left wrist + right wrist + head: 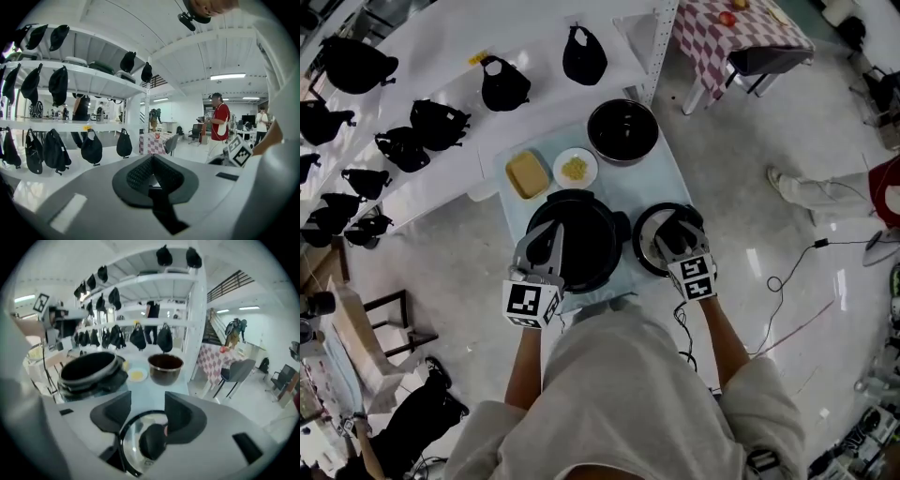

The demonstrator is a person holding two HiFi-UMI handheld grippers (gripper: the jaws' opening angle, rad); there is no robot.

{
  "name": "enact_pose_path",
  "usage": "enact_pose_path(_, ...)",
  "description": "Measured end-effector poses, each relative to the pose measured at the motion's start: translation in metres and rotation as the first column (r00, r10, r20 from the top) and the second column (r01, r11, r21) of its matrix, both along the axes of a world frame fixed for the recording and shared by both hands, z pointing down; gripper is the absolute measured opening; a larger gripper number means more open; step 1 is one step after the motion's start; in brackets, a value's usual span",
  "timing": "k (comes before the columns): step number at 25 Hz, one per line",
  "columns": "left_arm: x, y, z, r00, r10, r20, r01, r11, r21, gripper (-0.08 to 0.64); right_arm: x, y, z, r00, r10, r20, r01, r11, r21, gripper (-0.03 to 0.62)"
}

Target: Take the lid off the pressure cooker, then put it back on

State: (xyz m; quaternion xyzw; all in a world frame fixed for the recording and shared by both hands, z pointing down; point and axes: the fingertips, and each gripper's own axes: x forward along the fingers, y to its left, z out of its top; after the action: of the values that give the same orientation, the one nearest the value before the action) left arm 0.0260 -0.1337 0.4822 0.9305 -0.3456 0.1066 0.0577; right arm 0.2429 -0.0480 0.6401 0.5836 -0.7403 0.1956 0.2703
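Note:
The black pressure cooker (577, 239) stands open in the middle of the light blue table (666, 178); in the right gripper view the cooker (89, 369) is at the left. Its glass lid (645, 246) lies flat on the table just right of the pot. My right gripper (675, 230) hovers over the lid with its jaws apart. In its own view the right gripper (147, 411) frames the lid's black knob (152, 442) from above, with no pad touching it. My left gripper (548, 246) is at the cooker's left rim, and in its own view the left gripper (151, 161) is shut and empty.
Behind the cooker stand a dark bowl (622, 129), a small plate of yellow food (575, 168) and a yellow square dish (528, 174). White shelves hung with black bags (422, 127) run along the left. A person's legs (811, 192) and cables (787, 272) are on the floor at right.

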Motion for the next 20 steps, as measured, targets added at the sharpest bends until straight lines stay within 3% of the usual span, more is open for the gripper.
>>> enact_pose_path(5, -0.012, -0.006, -0.003, 0.999, -0.03, -0.013, 0.03, 1.0, 0.008, 0.008, -0.026, -0.021, -0.098, 0.99, 0.031, 0.139, -0.066, 0.964, 0.257, 0.225)
enact_pose_path(10, -0.03, -0.014, -0.007, 0.997, -0.07, -0.024, 0.071, 0.997, 0.018, 0.008, -0.056, -0.057, -0.16, 0.988, -0.047, 0.145, -0.015, 0.915, 0.402, 0.224)
enact_pose_path(15, -0.044, -0.019, -0.016, 0.995, -0.098, -0.033, 0.099, 0.995, 0.031, 0.008, -0.083, -0.08, -0.194, 0.988, -0.113, 0.108, 0.049, 0.881, 0.471, 0.21)
enact_pose_path(20, -0.055, -0.021, -0.019, 0.993, -0.115, -0.034, 0.117, 0.992, 0.042, 0.008, -0.099, -0.086, -0.2, 0.984, -0.141, 0.111, 0.072, 0.876, 0.476, 0.201)
